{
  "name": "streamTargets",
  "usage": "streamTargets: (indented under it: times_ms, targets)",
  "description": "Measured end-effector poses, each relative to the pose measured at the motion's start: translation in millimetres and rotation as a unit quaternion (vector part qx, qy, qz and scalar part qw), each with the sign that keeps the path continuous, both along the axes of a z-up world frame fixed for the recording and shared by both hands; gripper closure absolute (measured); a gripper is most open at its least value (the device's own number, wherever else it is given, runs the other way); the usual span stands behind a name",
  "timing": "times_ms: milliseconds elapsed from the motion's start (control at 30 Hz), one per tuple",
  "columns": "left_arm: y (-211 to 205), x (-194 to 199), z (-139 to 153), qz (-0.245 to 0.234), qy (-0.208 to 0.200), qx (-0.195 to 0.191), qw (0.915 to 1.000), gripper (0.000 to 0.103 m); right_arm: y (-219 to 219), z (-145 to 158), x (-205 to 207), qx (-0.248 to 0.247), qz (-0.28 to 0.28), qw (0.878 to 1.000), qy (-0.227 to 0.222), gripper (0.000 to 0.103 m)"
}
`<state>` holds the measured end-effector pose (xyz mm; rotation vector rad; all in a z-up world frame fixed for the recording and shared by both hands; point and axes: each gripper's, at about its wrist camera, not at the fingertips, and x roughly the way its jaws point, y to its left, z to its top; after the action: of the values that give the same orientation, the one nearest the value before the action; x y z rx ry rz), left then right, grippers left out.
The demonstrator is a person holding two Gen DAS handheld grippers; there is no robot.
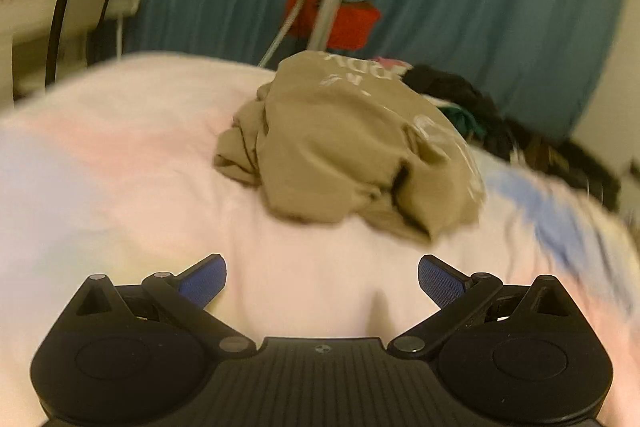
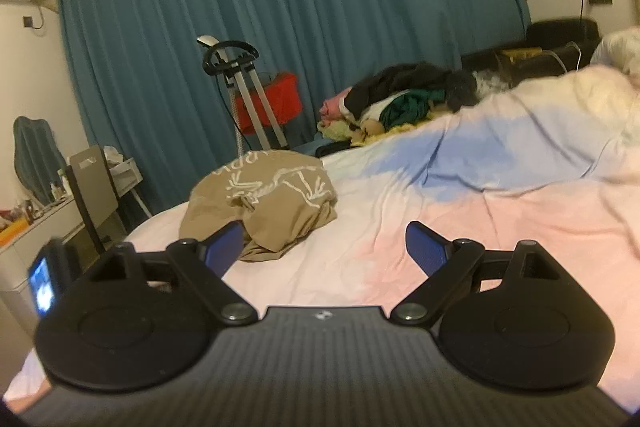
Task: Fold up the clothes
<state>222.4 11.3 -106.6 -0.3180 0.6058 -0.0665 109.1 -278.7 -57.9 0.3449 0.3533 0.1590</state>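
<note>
A crumpled tan shirt (image 1: 344, 147) with a white print lies in a heap on the pink and blue bed sheet (image 1: 120, 163). My left gripper (image 1: 322, 281) hovers open over the sheet, just short of the heap, with nothing between its blue pads. In the right wrist view the same tan shirt (image 2: 264, 203) sits ahead and to the left. My right gripper (image 2: 324, 251) is open too, and its left fingertip (image 2: 226, 247) overlaps the heap's near edge in the picture. Whether it touches the cloth I cannot tell.
A pile of dark, green and pink clothes (image 2: 400, 95) lies at the bed's far side. Behind the bed stand a garment steamer stand (image 2: 244, 87), a red box (image 2: 276, 99) and teal curtains (image 2: 280, 7). A desk and chair (image 2: 88, 187) are left of the bed.
</note>
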Motion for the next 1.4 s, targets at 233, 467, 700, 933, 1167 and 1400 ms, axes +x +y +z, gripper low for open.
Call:
streamTargets:
  times_ms: [233, 467, 700, 933, 1167, 1400]
  targets:
    - [-7, 95, -20, 0.029, 0.004, 0.008, 0.9995, 0.004, 6, -34, 47, -0.015, -0.014, 0.999, 0.038, 0.014]
    - [18, 113, -7, 0.031, -0.013, -0.077, 0.9965, 0.078, 10, -53, 67, -0.017, -0.022, 0.998, 0.061, 0.014]
    - [17, 44, 51, -0.041, -0.064, -0.039, 0.9963, 0.087, 13, -44, 54, -0.038, -0.027, 0.999, 0.026, 0.014]
    - [13, -80, 109, -0.109, -0.096, -0.012, 0.9894, 0.088, 20, -19, 17, -0.075, -0.02, 0.997, -0.032, 0.014]
    - [57, -192, 120, -0.135, -0.105, -0.003, 0.9853, 0.088, 30, 14, -37, -0.094, 0.003, 0.992, -0.081, 0.014]
    - [96, -188, 89, -0.097, -0.057, 0.004, 0.9937, 0.087, 49, 18, -44, -0.091, 0.076, 0.991, -0.067, 0.014]
